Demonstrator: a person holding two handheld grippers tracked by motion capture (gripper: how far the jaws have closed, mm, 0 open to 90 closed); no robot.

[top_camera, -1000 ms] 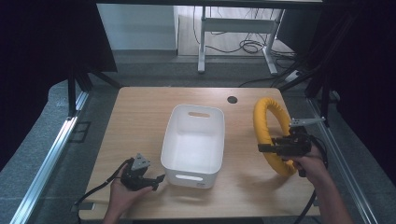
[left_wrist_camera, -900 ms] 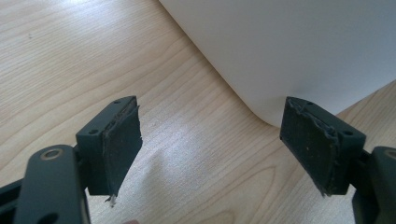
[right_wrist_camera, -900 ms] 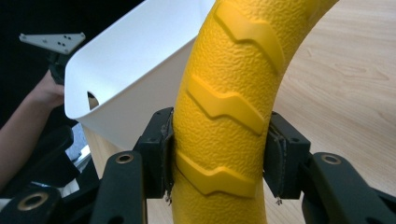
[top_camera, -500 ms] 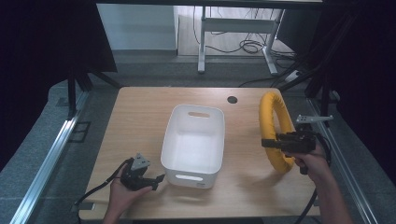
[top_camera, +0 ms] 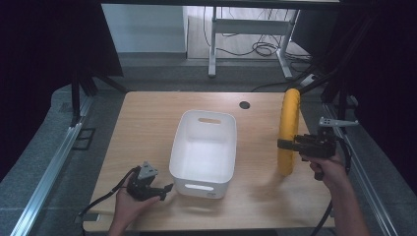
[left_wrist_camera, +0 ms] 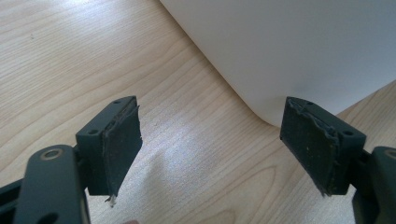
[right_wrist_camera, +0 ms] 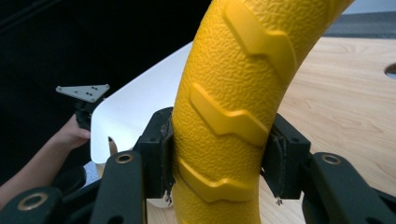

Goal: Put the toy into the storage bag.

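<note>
Progress is being judged as early: the yellow ring (top_camera: pixel 288 129) is being pinched upright on the worktop (top_camera: pixel 147 123) by the right claw (top_camera: pixel 285 144), right of the empty white bin (top_camera: pixel 204 146); the left claw (top_camera: pixel 166 189) is being held spread near the bin's near-left corner.

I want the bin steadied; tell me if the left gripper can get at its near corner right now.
Probably yes: the left gripper is open, holds nothing, and bare table lies between it and the white bin.
</note>
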